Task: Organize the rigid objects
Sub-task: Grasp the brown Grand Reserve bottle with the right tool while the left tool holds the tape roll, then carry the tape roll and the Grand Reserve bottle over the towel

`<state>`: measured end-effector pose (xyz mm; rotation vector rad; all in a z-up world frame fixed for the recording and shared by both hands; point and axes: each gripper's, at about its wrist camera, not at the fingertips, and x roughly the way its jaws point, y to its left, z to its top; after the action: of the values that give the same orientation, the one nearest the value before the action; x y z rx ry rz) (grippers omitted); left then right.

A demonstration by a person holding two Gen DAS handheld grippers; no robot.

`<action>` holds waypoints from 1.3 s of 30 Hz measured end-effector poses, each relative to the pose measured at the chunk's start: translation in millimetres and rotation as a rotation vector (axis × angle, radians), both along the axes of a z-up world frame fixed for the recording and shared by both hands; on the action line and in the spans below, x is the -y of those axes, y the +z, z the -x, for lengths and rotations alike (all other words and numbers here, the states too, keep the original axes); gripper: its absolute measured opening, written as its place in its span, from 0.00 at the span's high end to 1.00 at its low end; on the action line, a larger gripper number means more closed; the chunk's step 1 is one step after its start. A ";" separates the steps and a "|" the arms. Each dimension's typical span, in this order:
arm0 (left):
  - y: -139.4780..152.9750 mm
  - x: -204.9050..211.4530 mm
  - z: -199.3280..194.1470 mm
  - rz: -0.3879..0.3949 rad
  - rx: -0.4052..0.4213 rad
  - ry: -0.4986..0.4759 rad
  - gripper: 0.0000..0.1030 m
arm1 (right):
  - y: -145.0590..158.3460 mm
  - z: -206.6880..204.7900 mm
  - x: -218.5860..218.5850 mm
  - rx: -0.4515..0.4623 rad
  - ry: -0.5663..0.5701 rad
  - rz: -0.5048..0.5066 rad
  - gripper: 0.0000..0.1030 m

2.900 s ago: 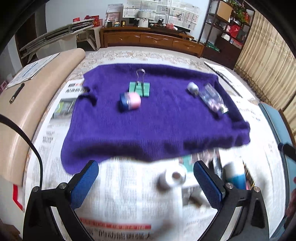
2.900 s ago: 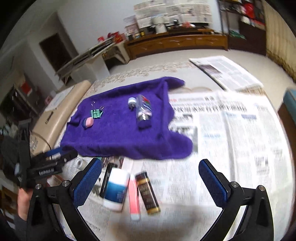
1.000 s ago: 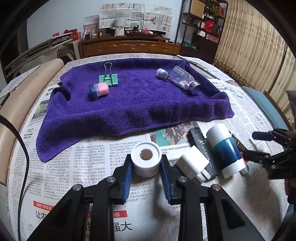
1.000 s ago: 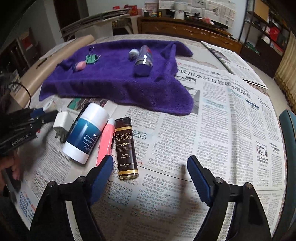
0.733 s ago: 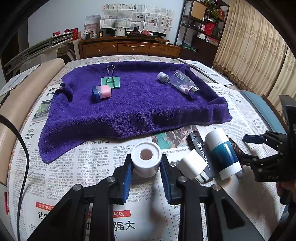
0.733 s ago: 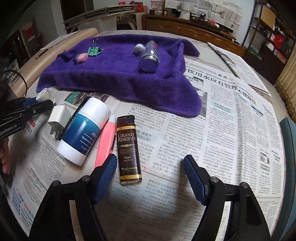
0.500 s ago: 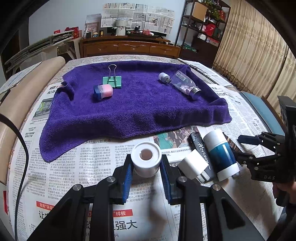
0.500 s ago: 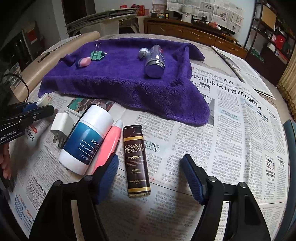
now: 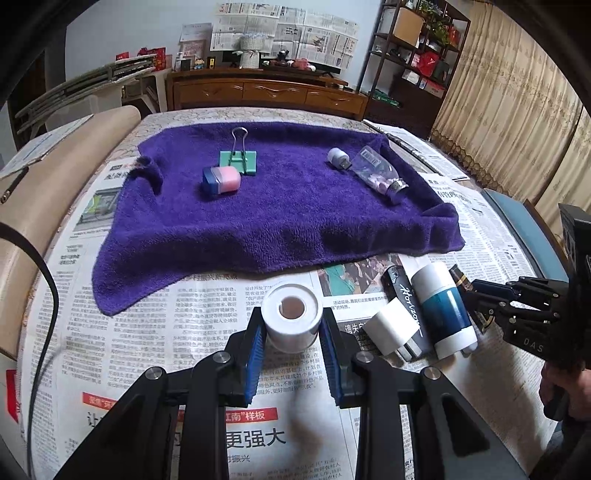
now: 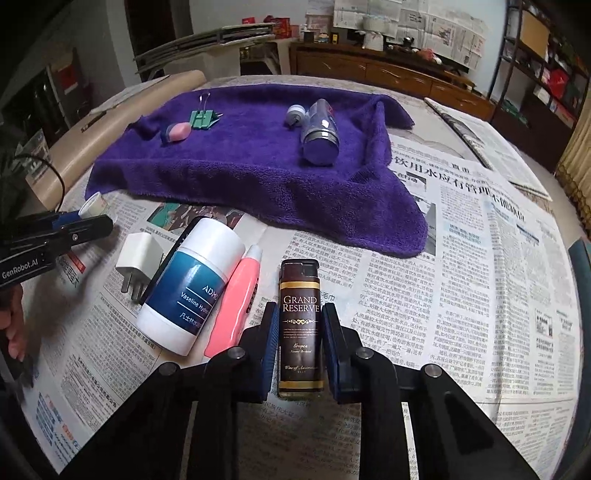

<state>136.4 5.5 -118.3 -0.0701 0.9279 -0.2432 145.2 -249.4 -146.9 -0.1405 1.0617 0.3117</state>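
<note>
towel behind | tape roll left | lighter right

Purple towel, green binder clip, pink-and-blue box, white tape roll, brown gold-banded lighter, pink tube, black-and-white printed newspaper.

wall: pale, newspapers pinned | sideboard: wooden | curtains: beige, possibly patterned

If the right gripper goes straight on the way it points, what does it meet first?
Probably the newspaper under it: the right gripper points steeply down, shut on the lighter. Depth is unclear.
</note>
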 end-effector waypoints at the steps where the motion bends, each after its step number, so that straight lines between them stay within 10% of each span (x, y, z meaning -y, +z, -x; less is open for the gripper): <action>1: 2.2 -1.0 0.8 0.001 0.005 0.003 0.73 | 1.5 0.2 3.2 0.003 -0.008 -0.002 0.78; 21: 50.1 -21.5 -28.6 0.027 0.040 0.038 0.73 | 47.1 -11.2 16.5 0.034 -0.052 -0.164 0.78; 39: 40.3 -26.0 -104.5 0.017 0.021 0.039 0.73 | 75.4 -107.2 -37.7 0.055 0.022 -0.223 0.78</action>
<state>240.9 31.5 -78.0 -0.1012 0.9030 -0.2148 252.4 -211.7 -71.5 0.0387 0.9645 0.4415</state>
